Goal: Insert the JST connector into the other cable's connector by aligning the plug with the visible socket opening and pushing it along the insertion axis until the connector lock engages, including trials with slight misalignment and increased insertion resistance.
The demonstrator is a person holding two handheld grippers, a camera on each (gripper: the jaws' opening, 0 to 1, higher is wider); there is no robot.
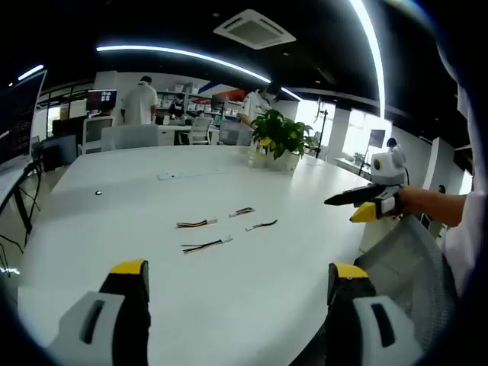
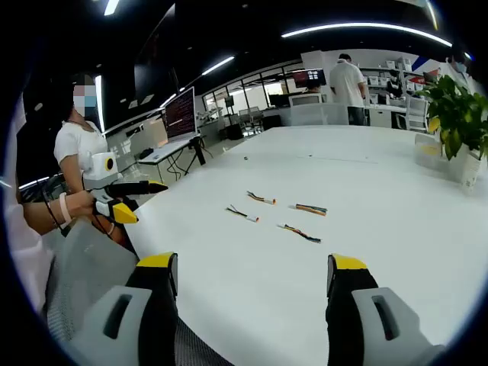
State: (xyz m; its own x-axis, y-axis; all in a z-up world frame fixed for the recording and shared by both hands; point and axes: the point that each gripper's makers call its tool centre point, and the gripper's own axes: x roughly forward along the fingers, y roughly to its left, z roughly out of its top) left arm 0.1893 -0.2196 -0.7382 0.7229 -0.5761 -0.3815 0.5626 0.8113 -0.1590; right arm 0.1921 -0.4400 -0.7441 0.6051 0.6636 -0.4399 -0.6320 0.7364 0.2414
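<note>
Left gripper (image 1: 238,286) gapes before 4 cables (image 1: 226,226) lying roughly crosswise.

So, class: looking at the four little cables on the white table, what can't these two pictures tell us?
- Left gripper view: the cables are too small to tell plug from socket.
- Right gripper view: the cables are too small to show any socket opening or lock.
- Left gripper view: the potted plant hides the table edge behind it.
</note>
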